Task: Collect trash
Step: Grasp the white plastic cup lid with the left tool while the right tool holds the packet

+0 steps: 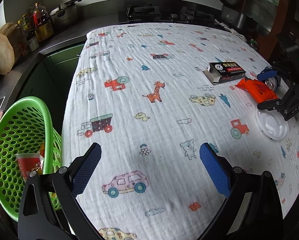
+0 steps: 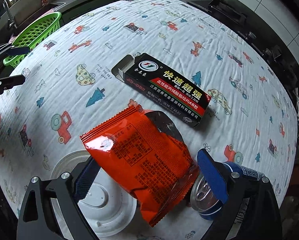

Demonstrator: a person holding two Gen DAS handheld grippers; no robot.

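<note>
- Orange snack packet point(image 2: 145, 160) fills the near part of the right wrist view, between the blue pads of the right gripper point(image 2: 147, 172); the left pad is mostly hidden behind the packet, so I cannot tell whether the pads press it or only straddle it.
- White plastic lid point(image 2: 101, 200) lies partly under the packet's left side; its near edge is cut off by the gripper frame.
- Blue can point(image 2: 209, 196) lies on its side just right of the packet, half covered by the right pad.
- Black carton point(image 2: 165, 88) with an open end flap lies beyond the packet on the printed cloth point(image 2: 109, 46), apart from it.
- Green basket point(image 1: 19, 132) sits far to the left of the packet, off the cloth's edge; a red cup point(image 1: 28, 166) inside it is partly hidden by the rim and by the gripper frame.
- Left gripper point(image 1: 149, 166) hangs over bare cloth beside the basket, pads spread wide with nothing between them.
- Bottles point(image 1: 37, 26) and a pot point(image 1: 65, 14) on the counter beyond the basket are too small to read.
</note>
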